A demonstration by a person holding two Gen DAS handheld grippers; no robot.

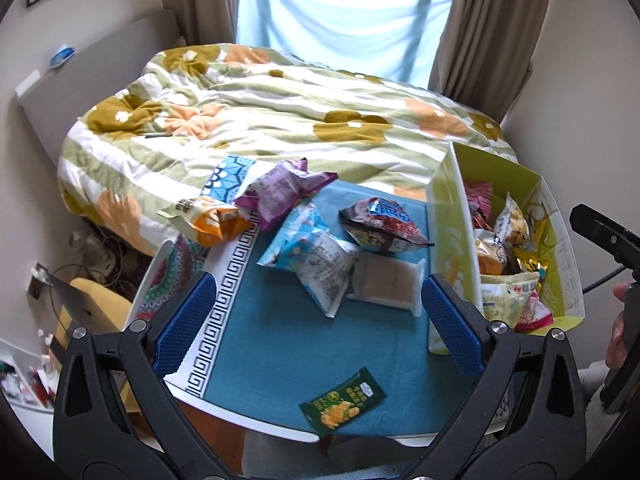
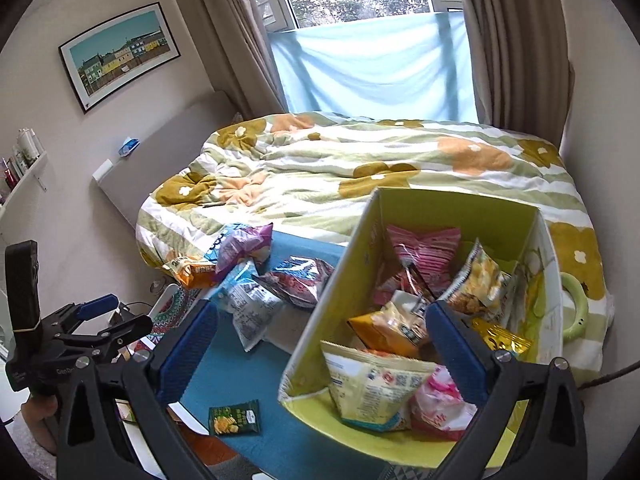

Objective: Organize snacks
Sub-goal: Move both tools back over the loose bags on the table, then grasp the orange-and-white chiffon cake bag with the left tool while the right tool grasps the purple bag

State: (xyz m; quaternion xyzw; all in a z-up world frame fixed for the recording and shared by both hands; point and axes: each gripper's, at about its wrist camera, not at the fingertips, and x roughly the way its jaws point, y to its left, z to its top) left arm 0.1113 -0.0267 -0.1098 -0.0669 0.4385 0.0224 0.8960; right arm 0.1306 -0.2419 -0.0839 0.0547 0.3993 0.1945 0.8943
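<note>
Loose snack packets lie on a teal mat [image 1: 280,344]: an orange bag [image 1: 208,222], a purple bag [image 1: 280,192], a light-blue bag [image 1: 298,246], a dark red-blue bag [image 1: 384,226], a clear cracker pack [image 1: 390,284] and a small green packet [image 1: 343,400]. A yellow-green box [image 2: 316,312] at the right holds several snack bags, among them a pale yellow bag [image 2: 372,392]. My left gripper [image 1: 318,324] is open and empty above the mat. My right gripper [image 2: 320,348] is open and empty above the box's near left wall.
A bed with a flowered duvet [image 1: 280,112] lies behind the table. The table's near edge [image 1: 280,432] is close below. Cables and clutter [image 1: 100,256] sit on the floor at the left. The left gripper also shows in the right wrist view [image 2: 108,316].
</note>
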